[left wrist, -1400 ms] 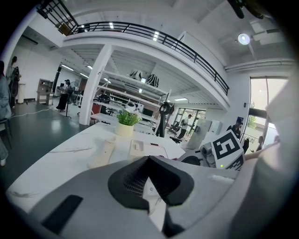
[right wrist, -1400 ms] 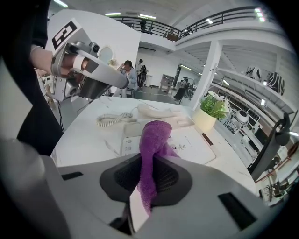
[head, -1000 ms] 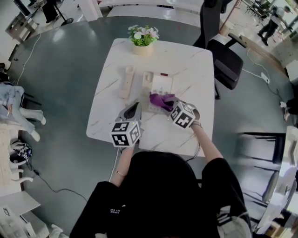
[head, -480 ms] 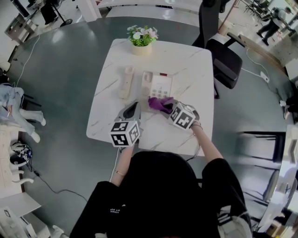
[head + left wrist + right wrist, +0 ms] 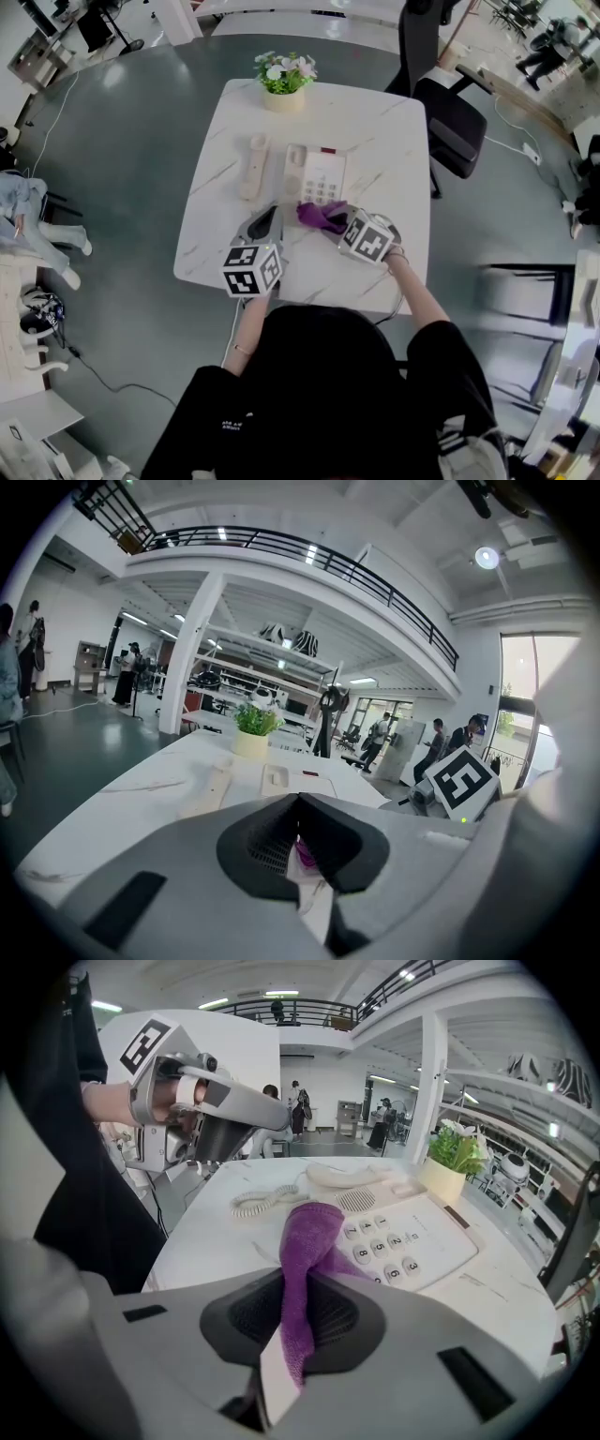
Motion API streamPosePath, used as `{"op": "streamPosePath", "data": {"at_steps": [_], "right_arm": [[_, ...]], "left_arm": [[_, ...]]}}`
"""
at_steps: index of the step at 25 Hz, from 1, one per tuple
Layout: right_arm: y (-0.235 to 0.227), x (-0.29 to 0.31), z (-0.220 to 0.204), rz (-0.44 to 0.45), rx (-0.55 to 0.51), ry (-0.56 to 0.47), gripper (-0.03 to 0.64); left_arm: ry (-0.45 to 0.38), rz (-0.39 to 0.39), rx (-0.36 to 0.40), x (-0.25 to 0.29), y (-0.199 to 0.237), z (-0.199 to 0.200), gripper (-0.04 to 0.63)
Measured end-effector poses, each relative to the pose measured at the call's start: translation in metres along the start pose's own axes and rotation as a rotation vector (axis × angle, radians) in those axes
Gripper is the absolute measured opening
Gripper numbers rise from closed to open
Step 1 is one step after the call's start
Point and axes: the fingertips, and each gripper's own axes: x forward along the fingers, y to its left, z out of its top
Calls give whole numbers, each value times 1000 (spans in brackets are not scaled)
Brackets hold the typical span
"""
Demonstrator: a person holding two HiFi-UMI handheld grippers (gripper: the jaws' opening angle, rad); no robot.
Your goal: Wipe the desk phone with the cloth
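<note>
Overhead, in the head view, a purple cloth (image 5: 319, 215) is being pinched by the right gripper (image 5: 336, 221) at the near end of the desk phone (image 5: 317, 175). The phone's long axis is running straight away from that gripper, the nearer one. The left gripper (image 5: 270, 220) is being held just beside.

In the left gripper view, its jaws are being shown together on nothing, with the phone ahead.

In the right gripper view, the cloth is being gripped and trailed forward toward the keypad. Bare table (image 5: 202, 1241) is lying open to the gripper's left.
</note>
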Motion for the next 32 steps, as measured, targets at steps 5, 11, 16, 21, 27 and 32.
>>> {"op": "streamPosePath", "data": {"at_steps": [5,11,16,21,27,32], "right_arm": [[8,1,-3,57,23,9,37],[15,-5,4,119,90,-41,37],[13,-10,13,122,125,-103,37],[5,-21,24,122,195,-189,37],[-16,-38,43,87,333,-367,37],[-41,-53,59,9,422,-514,37]], "left_arm": [[0,-6,-1,-1,2,0,-3],[0,-19,1,-1,2,0,-3],[-7,-15,-3,-4,5,1,-3],[-15,-5,-5,-5,10,4,-3],[-45,13,-17,-11,19,14,-3],[-64,20,-15,-12,24,24,-3]]}}
